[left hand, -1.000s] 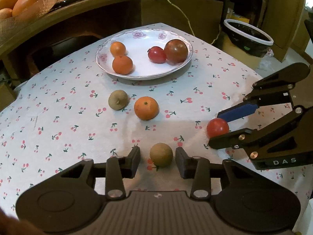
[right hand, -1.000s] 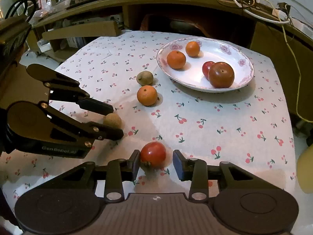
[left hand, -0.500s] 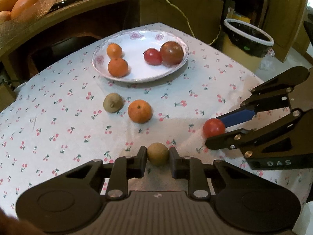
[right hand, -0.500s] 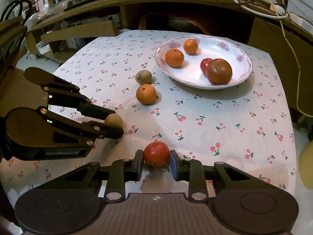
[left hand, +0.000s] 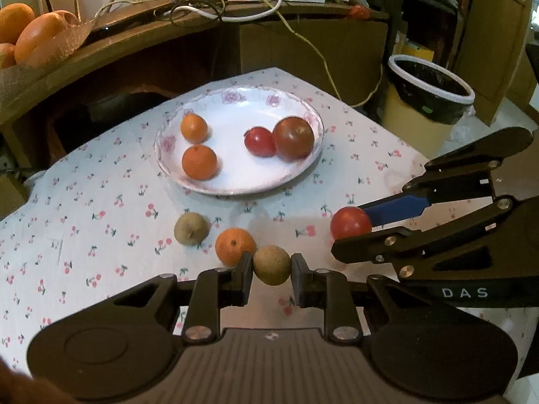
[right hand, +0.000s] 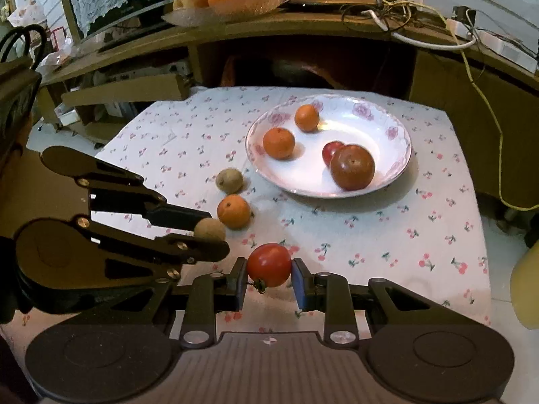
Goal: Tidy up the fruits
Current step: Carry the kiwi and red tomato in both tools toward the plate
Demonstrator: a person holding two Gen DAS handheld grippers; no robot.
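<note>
Four fruits already lie in the flowered plate at the far side of the bench — two small oranges on one side, and a small red fruit touching the large dark-red tomato on the other. Four more are outside it. Of these, my left fingers are clamped on the tan round fruit, one pad on each flank, and my right fingers are clamped on the red tomato, stem end turned down toward me. Both held fruits appear clear of the cloth, though I cannot confirm the lift. Two items are not yet handled: the loose orange, just beside the left fingers, and the greenish-brown fruit next to it, between the fingers and the plate. Judged status — roughly half done; both held fruits must be carried to the plate, then the last two collected.
</note>
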